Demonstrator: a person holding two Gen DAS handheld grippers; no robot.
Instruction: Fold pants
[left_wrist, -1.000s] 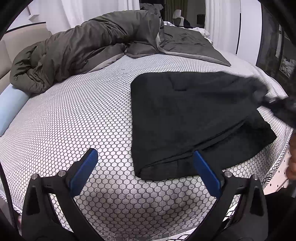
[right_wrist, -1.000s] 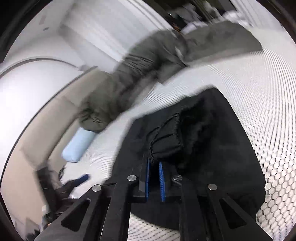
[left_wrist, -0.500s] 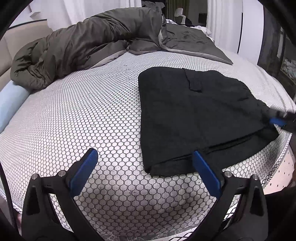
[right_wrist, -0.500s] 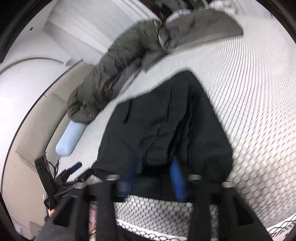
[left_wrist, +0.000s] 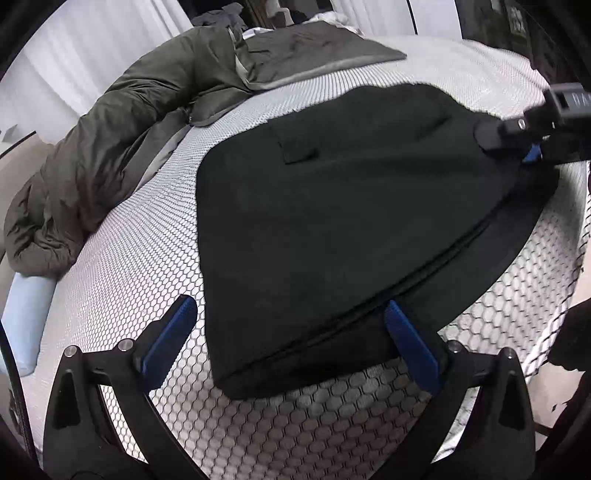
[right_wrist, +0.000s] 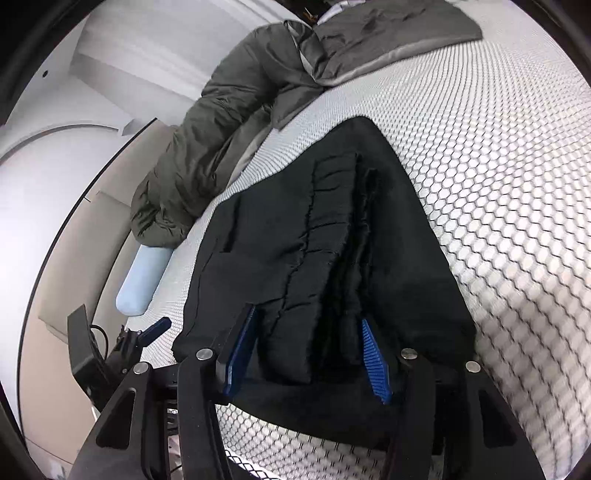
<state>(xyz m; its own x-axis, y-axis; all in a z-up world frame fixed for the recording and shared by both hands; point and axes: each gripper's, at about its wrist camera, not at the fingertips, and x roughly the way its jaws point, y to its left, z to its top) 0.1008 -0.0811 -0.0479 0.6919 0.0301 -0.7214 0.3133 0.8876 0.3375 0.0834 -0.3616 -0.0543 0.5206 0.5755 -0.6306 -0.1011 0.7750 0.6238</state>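
The black pants (left_wrist: 351, 206) lie folded flat on the honeycomb-patterned bed, with the layered edges toward me. My left gripper (left_wrist: 291, 332) is open, its blue fingers either side of the near corner of the pants, holding nothing. In the right wrist view the pants (right_wrist: 317, 236) show a gathered waistband running between my right gripper's (right_wrist: 306, 350) open blue fingers, which rest over the cloth without pinching it. The right gripper also shows in the left wrist view (left_wrist: 532, 147) at the pants' far right edge.
A dark olive duvet (left_wrist: 122, 133) is bunched along the far left of the bed, with a grey sheet (left_wrist: 325, 48) behind it. A light blue pillow (left_wrist: 26, 314) lies at the left edge. The bed's edge (left_wrist: 554, 314) runs close on the right.
My right gripper was shut on the waistband, carried it over and down onto the pants, then opened and let go. My left gripper moved closer to the near corner.
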